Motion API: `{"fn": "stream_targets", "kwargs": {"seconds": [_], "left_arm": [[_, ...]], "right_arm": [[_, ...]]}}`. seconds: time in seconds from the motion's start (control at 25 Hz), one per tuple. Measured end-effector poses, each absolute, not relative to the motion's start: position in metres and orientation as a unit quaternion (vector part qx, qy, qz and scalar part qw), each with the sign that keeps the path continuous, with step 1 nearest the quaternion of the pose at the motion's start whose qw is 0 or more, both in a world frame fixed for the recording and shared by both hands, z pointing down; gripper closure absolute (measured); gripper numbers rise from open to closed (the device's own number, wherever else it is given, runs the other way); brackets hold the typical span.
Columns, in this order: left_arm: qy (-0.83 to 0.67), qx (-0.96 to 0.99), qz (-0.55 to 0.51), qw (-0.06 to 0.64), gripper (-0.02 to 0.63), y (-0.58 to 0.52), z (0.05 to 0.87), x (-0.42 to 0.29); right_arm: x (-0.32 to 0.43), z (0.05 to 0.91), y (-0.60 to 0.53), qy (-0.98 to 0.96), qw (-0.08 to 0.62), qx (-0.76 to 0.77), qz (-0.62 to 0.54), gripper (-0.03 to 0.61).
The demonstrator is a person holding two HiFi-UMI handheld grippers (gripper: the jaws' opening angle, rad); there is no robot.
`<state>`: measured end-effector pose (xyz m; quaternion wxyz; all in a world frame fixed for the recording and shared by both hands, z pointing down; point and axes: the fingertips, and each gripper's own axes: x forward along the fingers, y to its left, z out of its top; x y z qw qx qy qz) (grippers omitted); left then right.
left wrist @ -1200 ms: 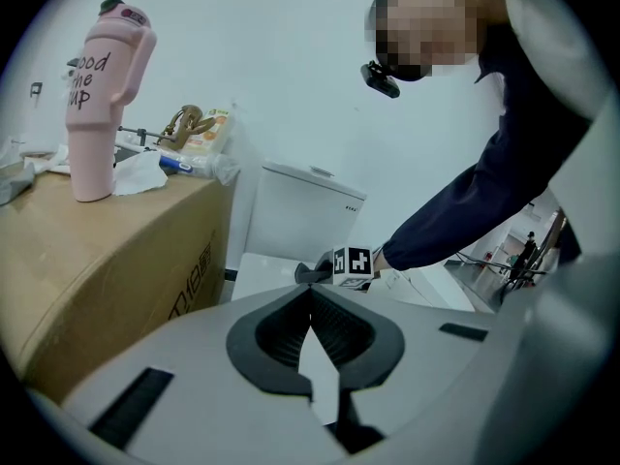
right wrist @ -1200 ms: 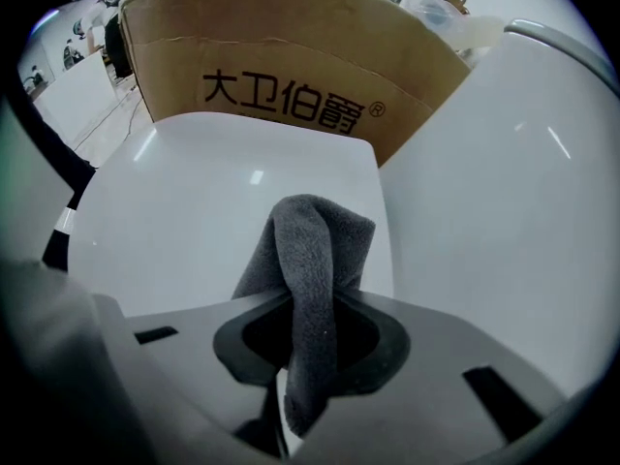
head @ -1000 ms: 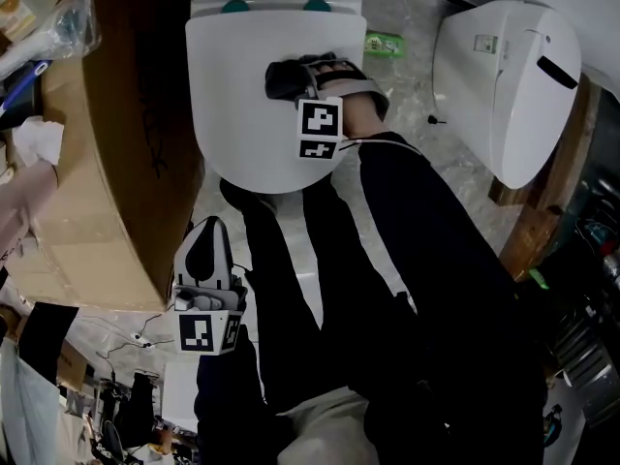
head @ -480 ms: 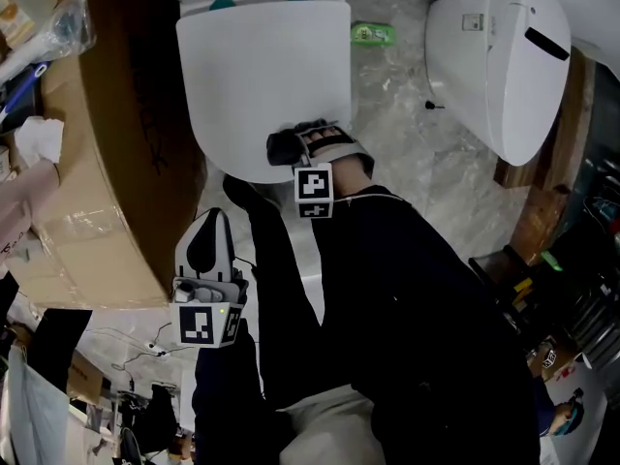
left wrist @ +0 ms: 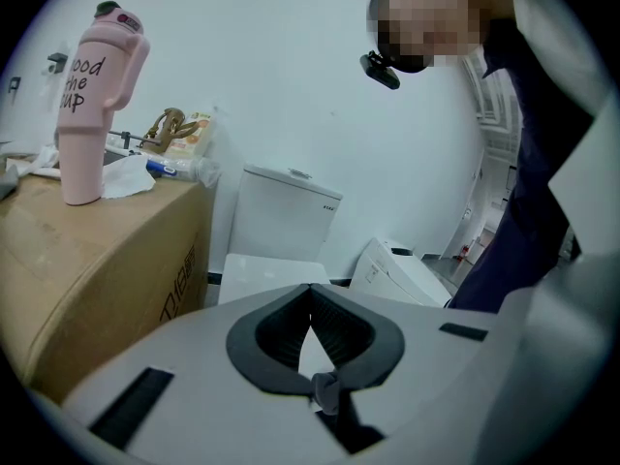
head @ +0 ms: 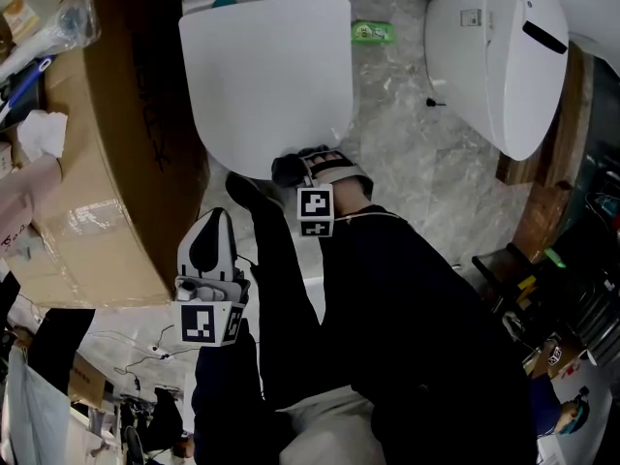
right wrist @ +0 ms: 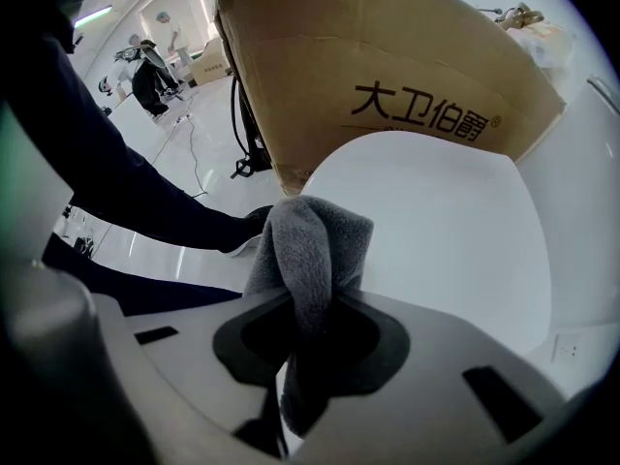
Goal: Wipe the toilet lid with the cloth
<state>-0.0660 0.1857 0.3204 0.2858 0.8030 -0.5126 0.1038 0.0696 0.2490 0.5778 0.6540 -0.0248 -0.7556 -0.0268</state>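
Now the cloth (right wrist: 312, 245) sits at the front rim of the toilet lid (right wrist: 436, 231)
The right gripper (right wrist: 310, 303) has its jaws clamped on a fold of the grey cloth. The wad bulges past the tips, likely so that soft fabric rather than hard plastic meets the white lid. In the head view the wad lies at the lid's near rim, closest to the person's legs, and most of the lid stretches away beyond it. The left gripper (left wrist: 310, 294) hangs low beside the cardboard box (head: 116, 172), jaws pressed together on nothing, seemingly parked because the wiping needs one tool
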Motion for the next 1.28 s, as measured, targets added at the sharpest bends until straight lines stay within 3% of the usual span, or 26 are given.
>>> {"fn": "stream_targets", "kwargs": {"seconds": [0.28, 0.8, 1.28], "left_arm": [[-0.530, 0.791, 0.103, 0.289, 0.600, 0.186, 0.323, -0.083], [-0.527, 0.789, 0.116, 0.294, 0.601, 0.180, 0.325, -0.086], [-0.535, 0.773, 0.115, 0.321, 0.600, 0.179, 0.322, -0.073]], "right_arm": [[0.068, 0.570, 0.238, -0.745, 0.665, -0.043, 0.023, 0.506], [0.023, 0.500, -0.006, -0.784, 0.603, 0.114, -0.092, 0.506], [-0.002, 0.506, -0.134, -0.745, 0.624, 0.140, -0.190, 0.506]]}}
